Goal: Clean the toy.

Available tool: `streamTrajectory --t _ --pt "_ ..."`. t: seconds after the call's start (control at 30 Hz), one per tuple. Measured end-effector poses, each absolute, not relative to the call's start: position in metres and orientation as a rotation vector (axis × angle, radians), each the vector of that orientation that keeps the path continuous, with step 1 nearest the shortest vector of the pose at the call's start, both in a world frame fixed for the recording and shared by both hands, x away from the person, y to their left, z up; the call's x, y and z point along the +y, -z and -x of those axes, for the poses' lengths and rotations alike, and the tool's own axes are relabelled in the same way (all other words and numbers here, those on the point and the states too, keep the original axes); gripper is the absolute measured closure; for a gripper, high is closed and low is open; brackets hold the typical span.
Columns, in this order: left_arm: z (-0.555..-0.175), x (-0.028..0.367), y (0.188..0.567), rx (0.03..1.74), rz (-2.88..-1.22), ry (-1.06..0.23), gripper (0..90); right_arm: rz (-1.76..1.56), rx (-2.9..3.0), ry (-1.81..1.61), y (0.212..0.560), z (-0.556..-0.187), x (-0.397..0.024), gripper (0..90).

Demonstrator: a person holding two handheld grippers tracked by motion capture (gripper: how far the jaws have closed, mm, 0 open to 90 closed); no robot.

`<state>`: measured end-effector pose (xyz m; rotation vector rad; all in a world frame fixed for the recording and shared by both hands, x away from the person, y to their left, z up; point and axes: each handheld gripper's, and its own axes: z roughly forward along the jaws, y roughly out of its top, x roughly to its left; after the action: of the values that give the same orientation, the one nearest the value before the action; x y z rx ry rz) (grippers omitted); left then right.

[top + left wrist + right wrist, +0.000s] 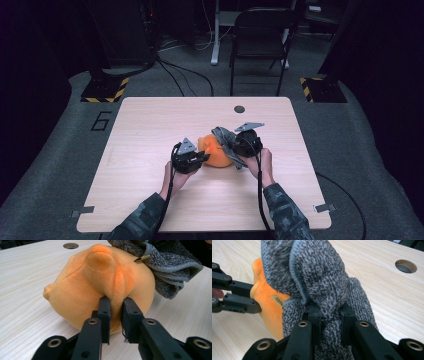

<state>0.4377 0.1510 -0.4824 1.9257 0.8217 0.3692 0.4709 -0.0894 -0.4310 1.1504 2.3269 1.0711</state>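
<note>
Orange plush toy [216,152] is sat near the middle of the tabletop [150,150], short of the round cable hole [239,109]. Grey knitted cloth [225,137] is draped over the toy's top on the hole side, hanging down its far flank.

Left hand-held gripper [116,308] is nearly closed, with a raised fold of orange plush pinched between the jaws; the pads are seen pressing into the fold on both sides. Right hand-held gripper [329,312] is closed tight on a bunched ridge of the grey cloth.

Step judged in hand: the toy is pinned from the near side while the cloth is pulled off it, or possibly worked over it; which of the two cannot be told from the frames. Next move, if stripping is meant, calls for the plush pinch to be kept firm and the cloth drawn up and away from the toy, clear of the small tag [277,300] at the cloth's edge, so nothing snags.

View differences:
- Left gripper view: the pinch on the plush fold is shown close up, plus the toy's small nub on one side; the grip on the cloth is not resolved.
- Right gripper view: the cloth's bunching between the jaws and the tag are shown, with the other gripper's jaws [249,301] at the toy's side.
- High view: layout against the cable hole, and both camouflage sleeves [285,210], neither grip readable
</note>
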Motion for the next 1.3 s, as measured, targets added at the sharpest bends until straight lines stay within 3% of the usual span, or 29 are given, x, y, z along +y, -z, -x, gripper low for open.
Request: streamTrajectory --t 0.27,0.47,0.53,0.63,0.73,1.13,1.3 --pt "-0.430 0.147 0.486 0.825 -1.970 -0.483 53.9 -1.147 2.289 -1.072 0.433 -0.475 -0.085 76.2" --pt "-0.431 0.142 0.492 0.814 -1.983 -0.534 48.9 -1.141 2.293 -1.096 0.434 -0.481 -0.085 76.1" --pt "-0.432 0.142 0.495 0.811 -1.989 -0.535 52.8 -1.158 2.291 -1.124 0.435 -0.483 -0.087 76.1" --pt "-0.434 0.144 0.495 0.815 -1.979 -0.522 68.4 -1.187 2.289 -1.157 0.437 -0.484 -0.088 76.0" --pt "-0.433 0.144 0.494 0.819 -1.973 -0.512 77.7 -1.205 2.280 -1.174 0.435 -0.483 -0.089 75.9" --pt "-0.433 0.154 0.477 0.867 -1.871 -0.340 82.5 -1.070 2.241 -1.279 0.395 -0.457 -0.079 75.9" --pt "-0.427 0.148 0.472 0.838 -1.875 -0.320 82.8 -1.021 2.281 -1.266 0.396 -0.449 -0.060 75.6"
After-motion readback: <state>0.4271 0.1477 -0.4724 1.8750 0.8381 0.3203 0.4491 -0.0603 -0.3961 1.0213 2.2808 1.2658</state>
